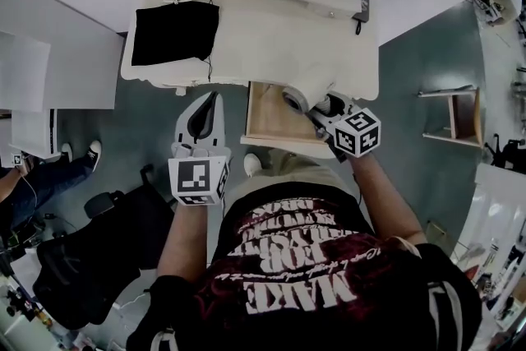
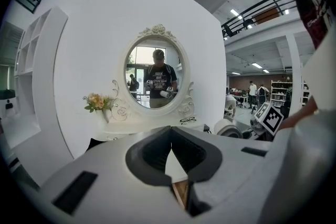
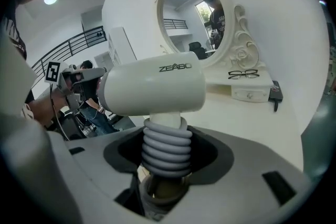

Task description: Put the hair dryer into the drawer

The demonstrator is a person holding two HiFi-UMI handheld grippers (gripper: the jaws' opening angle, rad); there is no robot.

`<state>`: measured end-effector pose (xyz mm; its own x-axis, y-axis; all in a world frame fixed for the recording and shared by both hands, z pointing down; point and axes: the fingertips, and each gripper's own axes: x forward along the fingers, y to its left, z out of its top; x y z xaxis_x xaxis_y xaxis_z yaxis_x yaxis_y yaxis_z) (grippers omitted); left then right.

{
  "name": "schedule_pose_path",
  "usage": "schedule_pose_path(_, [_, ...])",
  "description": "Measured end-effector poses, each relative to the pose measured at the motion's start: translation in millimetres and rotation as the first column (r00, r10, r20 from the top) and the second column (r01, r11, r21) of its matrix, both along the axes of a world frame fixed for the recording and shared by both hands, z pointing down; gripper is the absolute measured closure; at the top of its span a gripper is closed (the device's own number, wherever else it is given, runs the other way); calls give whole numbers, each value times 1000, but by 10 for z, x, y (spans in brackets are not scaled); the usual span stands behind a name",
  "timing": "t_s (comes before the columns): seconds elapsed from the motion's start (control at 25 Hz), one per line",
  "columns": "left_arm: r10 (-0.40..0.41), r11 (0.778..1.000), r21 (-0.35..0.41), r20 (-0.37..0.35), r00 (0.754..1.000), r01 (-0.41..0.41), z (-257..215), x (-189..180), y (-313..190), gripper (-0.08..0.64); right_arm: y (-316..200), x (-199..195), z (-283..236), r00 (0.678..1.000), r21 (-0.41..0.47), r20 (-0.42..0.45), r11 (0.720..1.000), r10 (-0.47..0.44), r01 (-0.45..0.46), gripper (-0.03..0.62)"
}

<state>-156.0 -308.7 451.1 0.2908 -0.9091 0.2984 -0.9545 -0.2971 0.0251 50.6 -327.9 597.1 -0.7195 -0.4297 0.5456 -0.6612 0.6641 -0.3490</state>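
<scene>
Black printed T-shirt (image 1: 329, 275) fills the lower frame of the head view, closest to the lens.
- White bench (image 1: 271, 45) spans upper centre, with a black cloth (image 1: 174, 31) on its left half.
- Wooden drawer (image 1: 267, 115) stands open under the bench's front edge at centre frame. What shows of the inside is bare.
- Hair dryer (image 1: 297, 100) is held in the air over the drawer's right rear corner, its barrel overlapping the bench edge.
- Right claw (image 1: 322, 117) is clamped on the dryer's ribbed grey handle.
- Left claw (image 1: 209, 107) hangs just left of the drawer, jaws together and empty.

Risks, as judged:
- The barrel sits close under the bench lip, so lowering from here could knock it against that edge or the drawer's back wall.
- The barrel is heavy above a narrow handle and could swivel on the ribs in the clamp.
- A wide barrel may stand too high for the drawer to close.

View differences:
- Only the head view shows the open drawer and where the dryer hangs over it.
- The right gripper view shows the clamp itself, jaws around the ribs below the barrel, and spectacles (image 3: 243, 74) at the bench's rear.
- The left gripper view confirms the jaw tips meet and shows the oval mirror (image 2: 156, 71).
</scene>
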Motion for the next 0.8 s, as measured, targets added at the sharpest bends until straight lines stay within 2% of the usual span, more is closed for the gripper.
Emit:
schedule_pose_path(0.4, [-7, 1000, -18, 2, 1000, 7, 124, -87, 150, 554, 239, -129, 656, 990, -52, -108, 995, -92, 86, 357])
schedule_pose_path(0.8, [-35, 998, -43, 15, 999, 36, 209, -134, 355, 554, 490, -155, 1217, 953, -88, -209, 975, -217, 202, 357])
